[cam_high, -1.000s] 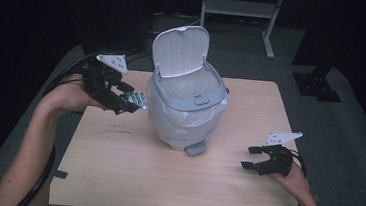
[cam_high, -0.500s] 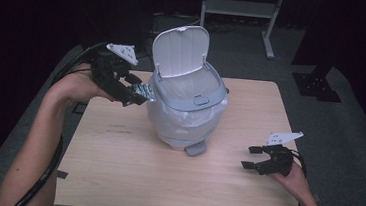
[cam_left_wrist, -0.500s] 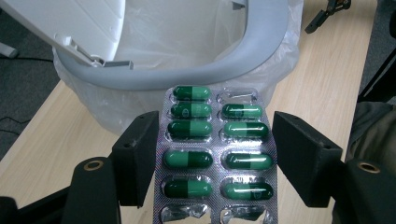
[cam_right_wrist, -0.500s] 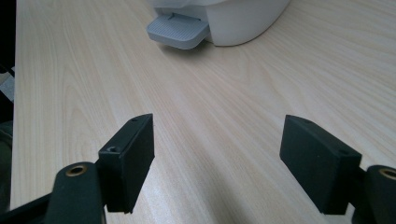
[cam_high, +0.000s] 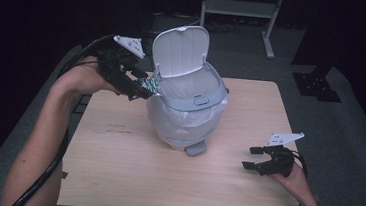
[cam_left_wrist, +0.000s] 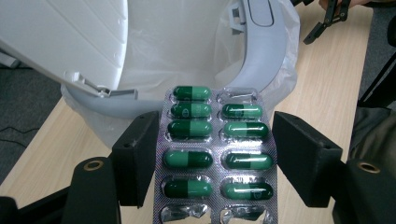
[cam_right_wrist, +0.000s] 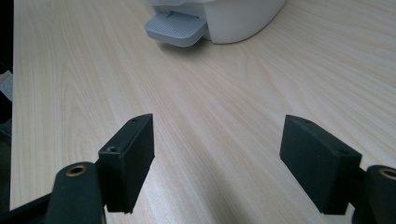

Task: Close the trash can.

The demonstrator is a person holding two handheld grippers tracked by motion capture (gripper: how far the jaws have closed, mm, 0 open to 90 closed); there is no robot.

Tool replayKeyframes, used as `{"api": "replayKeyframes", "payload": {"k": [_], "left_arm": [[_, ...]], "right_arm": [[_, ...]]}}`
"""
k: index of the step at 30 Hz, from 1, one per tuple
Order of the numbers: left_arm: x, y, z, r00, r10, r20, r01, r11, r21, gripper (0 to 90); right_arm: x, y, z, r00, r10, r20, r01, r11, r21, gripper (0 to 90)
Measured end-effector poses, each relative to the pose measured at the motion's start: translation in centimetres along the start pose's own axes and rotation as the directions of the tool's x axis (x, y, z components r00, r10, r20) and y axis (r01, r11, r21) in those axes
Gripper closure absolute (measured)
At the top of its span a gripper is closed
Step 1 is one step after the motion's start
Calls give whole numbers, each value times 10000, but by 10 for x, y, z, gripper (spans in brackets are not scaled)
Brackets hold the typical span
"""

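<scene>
Right now my left gripper (cam_high: pixel 139 86) holds a pill strip (cam_left_wrist: pixel 215 154) up at the edge of the bin (cam_high: pixel 188 111), at about ten o'clock on the table (cam_high: pixel 114 177) in the high view. In the left gripper view the silver strip with its green capsules runs lengthwise between the two black jaws; the jaw at nine o'clock lies against its edge, while the jaw at three o'clock shows a thin gap, so I read it as a grip on the strip, though the contact on that side is not clear to me. The far end of the strip reaches over the grey rim (cam_left_wrist: pixel 259 60) of the bin, above the clear bag lining (cam_left_wrist: pixel 182 51) it. The white lid (cam_high: pixel 180 50) stands tipped up and open toward twelve o'clock, just beside the strip.

My right gripper (cam_high: pixel 259 160) rests low at about four o'clock on the table, well apart from the bin. Its jaws stand wide apart with bare wood between them in the right gripper view, and the grey foot pedal (cam_right_wrist: pixel 176 29) at the base of the bin sits ahead of them at twelve o'clock
</scene>
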State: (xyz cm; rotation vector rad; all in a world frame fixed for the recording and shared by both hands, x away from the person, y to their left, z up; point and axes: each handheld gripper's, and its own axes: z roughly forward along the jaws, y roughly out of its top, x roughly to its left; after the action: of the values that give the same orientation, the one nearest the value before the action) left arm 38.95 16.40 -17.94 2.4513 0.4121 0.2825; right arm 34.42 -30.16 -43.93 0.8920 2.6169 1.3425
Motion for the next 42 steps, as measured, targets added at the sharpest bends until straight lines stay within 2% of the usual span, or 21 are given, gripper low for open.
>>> {"api": "replayKeyframes", "payload": {"k": [15, 42], "left_arm": [[5, 20, 12, 9995, 255, 205, -256, 9997, 13, 333], [10, 48, 29, 9970, 634, 432, -634, 9980, -18, 333]], "right_arm": [[0, -4, -1, 10000, 82, 12, -82, 10000, 22, 250], [-1, -7, -7, 9998, 202, 70, -201, 9997, -108, 250]]}}
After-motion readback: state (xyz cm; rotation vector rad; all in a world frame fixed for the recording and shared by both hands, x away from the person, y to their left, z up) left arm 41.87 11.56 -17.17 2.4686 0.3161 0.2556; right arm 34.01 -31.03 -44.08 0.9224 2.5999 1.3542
